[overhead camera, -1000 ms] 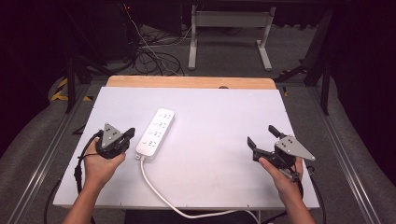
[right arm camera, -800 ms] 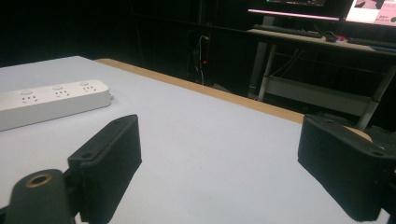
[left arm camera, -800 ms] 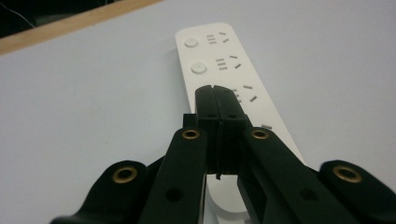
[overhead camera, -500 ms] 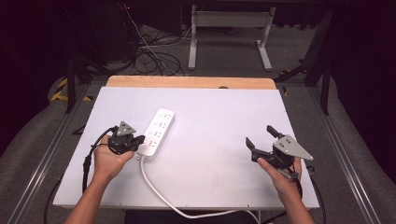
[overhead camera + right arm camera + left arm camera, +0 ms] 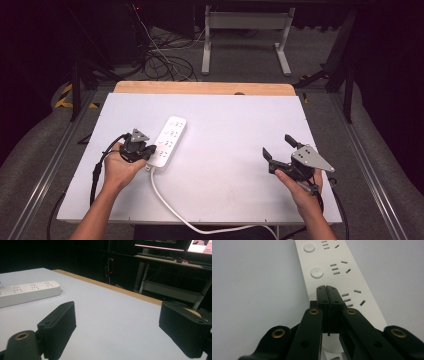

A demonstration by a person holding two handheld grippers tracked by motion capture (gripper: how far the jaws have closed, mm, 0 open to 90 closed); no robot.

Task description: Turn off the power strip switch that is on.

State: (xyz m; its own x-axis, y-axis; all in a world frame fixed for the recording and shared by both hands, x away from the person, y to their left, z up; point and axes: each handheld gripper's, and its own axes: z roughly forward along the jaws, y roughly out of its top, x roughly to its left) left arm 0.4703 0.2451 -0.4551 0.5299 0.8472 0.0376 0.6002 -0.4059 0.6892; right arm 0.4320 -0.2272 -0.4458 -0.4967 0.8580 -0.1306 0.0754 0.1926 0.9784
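1. Left gripper (image 5: 148, 150) now sits at the near end of the white power strip (image 5: 168, 141); a second ago it was further left, off the strip, so it has slid in toward it and dipped a little.
2. Its jaws are pressed together, nothing between them. In the left gripper view the closed tip (image 5: 327, 293) hangs over the strip's near end, just beside the nearest socket slots, with the round switch buttons (image 5: 316, 272) lined up further ahead.
3. Can't tell whether the tip touches the strip surface or floats just above it.
4. Power strip lies flat on the white table (image 5: 235, 135), left of centre, angled away from the person, long axis running up and to the right. Its white cord (image 5: 170, 205) leaves the near end and curves toward the front table edge.
5. Strip hasn't shifted across the three high views; same spot, same angle.
6. Right gripper (image 5: 281, 150) is well apart from the strip, on the right side of the table, held in the person's right hand (image 5: 300, 185). Jaws wide apart, empty. It hasn't moved over the second.
7. Right gripper view shows the strip (image 5: 27, 292) far off to the left and bare table between the pads (image 5: 60, 325).
8. Reading: with closed jaws, the left gripper looks set up to poke, probably a switch button, or to nudge the strip, not to grasp it. Approach looks nearly done; press not yet clearly made.
9. Risk: the tip lands on socket slots rather than a button, or the push skids the light strip.
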